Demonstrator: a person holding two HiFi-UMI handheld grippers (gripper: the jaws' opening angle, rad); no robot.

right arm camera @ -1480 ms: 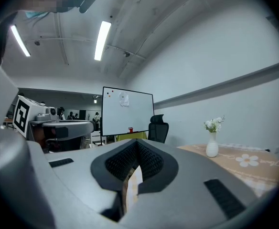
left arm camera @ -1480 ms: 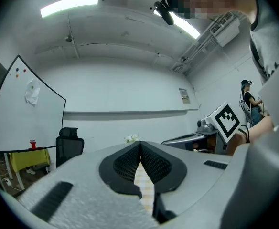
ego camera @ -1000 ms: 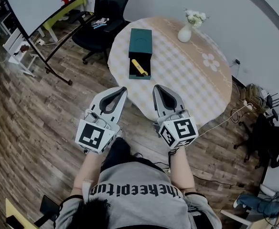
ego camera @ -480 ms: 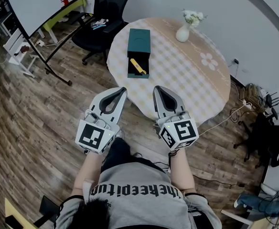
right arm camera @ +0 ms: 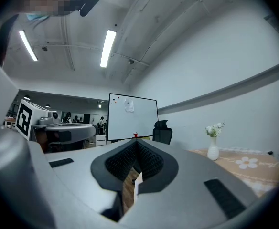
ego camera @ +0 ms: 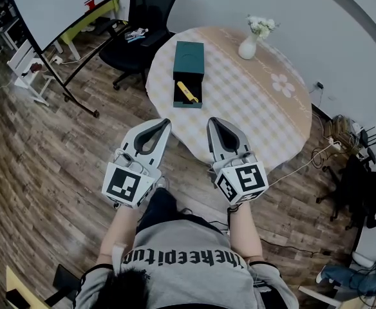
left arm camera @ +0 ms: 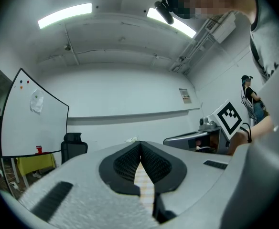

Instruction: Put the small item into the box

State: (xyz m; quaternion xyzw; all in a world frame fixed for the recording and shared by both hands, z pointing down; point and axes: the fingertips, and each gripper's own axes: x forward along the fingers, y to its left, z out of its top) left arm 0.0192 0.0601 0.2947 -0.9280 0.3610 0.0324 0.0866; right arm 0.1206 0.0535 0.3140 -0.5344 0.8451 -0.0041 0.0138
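Left tongs (ego camera: pixel 165 120), right tongs (ego camera: pixel 212 119): both shut, empty, side by side near table (ego camera: pixel 259 114) edge. Yellow item (ego camera: pixel 187 92) well ahead of tips, lying in open box (ego camera: pixel 189 56). We judge placement done. If reseating: we open wide first, approach slowly, avoid nudging box.

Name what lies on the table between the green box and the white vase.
Nothing: the head view shows only bare checked tablecloth between the green box and the white vase.
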